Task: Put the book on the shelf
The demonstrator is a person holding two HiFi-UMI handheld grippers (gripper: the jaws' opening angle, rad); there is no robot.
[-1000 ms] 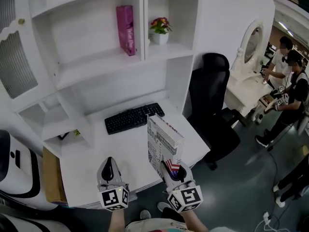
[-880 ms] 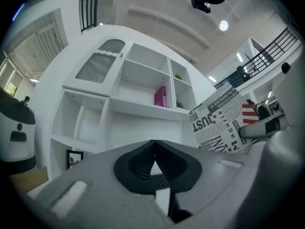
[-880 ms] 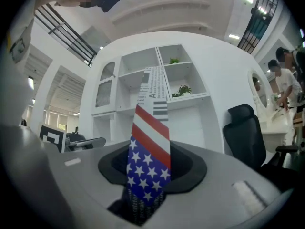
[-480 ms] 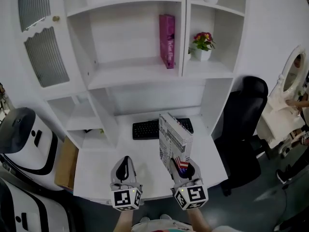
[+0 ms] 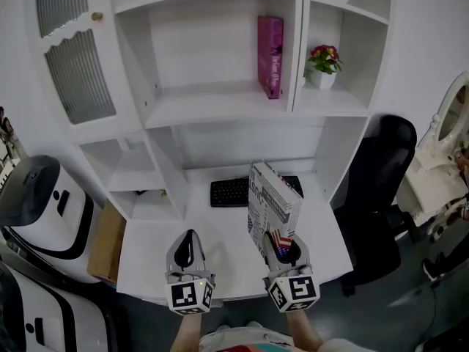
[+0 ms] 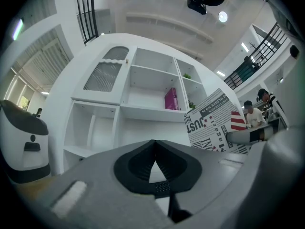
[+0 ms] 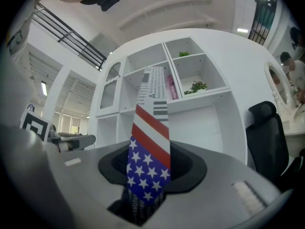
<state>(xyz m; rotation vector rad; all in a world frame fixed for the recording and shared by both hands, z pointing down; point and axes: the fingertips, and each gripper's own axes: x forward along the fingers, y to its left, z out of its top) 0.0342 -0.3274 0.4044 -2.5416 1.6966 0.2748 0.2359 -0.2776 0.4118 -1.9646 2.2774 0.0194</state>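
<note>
One book point(image 5: 274, 200), stiff, likely light; my right gripper point(image 5: 286, 249) pinches its lower end, so tilt risk; left gripper point(image 5: 189, 242) fingers pressed together, empty.

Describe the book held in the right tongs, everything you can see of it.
The book has a white newspaper-print cover with black lettering and a stars-and-stripes patch at its lower corner. It stands upright, clamped at its bottom edge by the right tongs, above the white desk, touching nothing else.
</note>
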